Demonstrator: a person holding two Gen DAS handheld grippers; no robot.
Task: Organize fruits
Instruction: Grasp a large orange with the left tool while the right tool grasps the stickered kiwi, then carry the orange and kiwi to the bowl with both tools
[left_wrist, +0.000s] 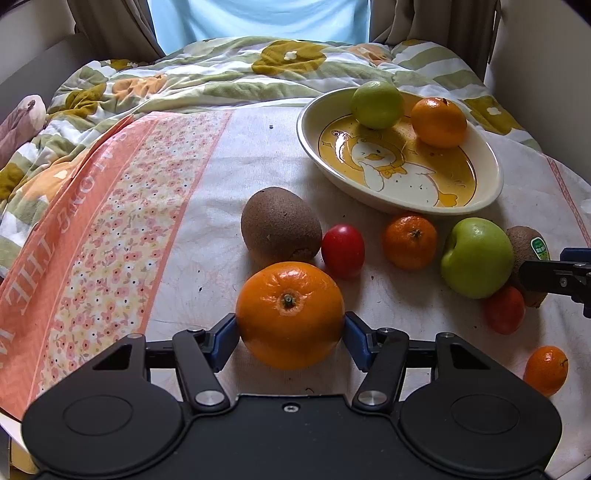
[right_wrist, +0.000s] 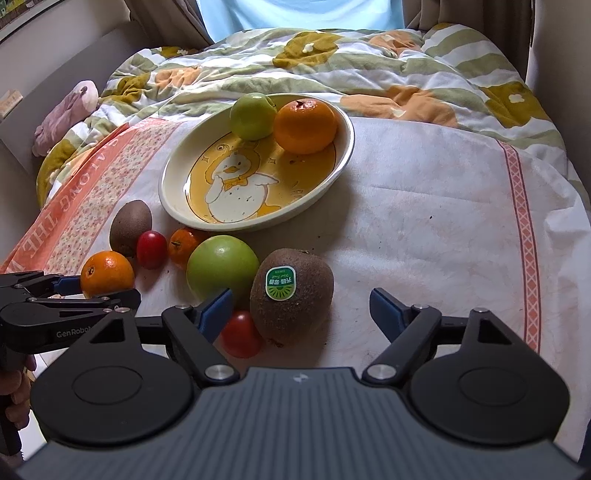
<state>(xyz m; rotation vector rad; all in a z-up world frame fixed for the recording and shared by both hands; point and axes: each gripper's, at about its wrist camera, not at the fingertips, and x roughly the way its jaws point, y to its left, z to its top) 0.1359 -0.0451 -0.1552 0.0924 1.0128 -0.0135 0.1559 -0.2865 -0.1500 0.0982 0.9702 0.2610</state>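
My left gripper (left_wrist: 291, 325) is shut on a large orange (left_wrist: 290, 314), low over the cloth; it also shows in the right wrist view (right_wrist: 107, 274). My right gripper (right_wrist: 301, 308) is open around a stickered kiwi (right_wrist: 291, 297), which rests on the cloth, apart from both pads. The oval duck dish (left_wrist: 480, 199) holds a green apple (left_wrist: 376, 104) and an orange (left_wrist: 439, 122). Loose on the cloth: a kiwi (left_wrist: 280, 227), a red tomato (left_wrist: 342, 251), a small mandarin (left_wrist: 409, 242), a green apple (left_wrist: 476, 256), another tomato (left_wrist: 504, 309) and a mandarin (left_wrist: 546, 369).
The white and pink cloth (right_wrist: 424, 192) covers a low surface on a bed. A rumpled quilt (right_wrist: 332, 62) lies behind the dish. A plush toy (right_wrist: 66, 114) sits at the far left. The right tool's tip (left_wrist: 554, 277) reaches in beside the green apple.
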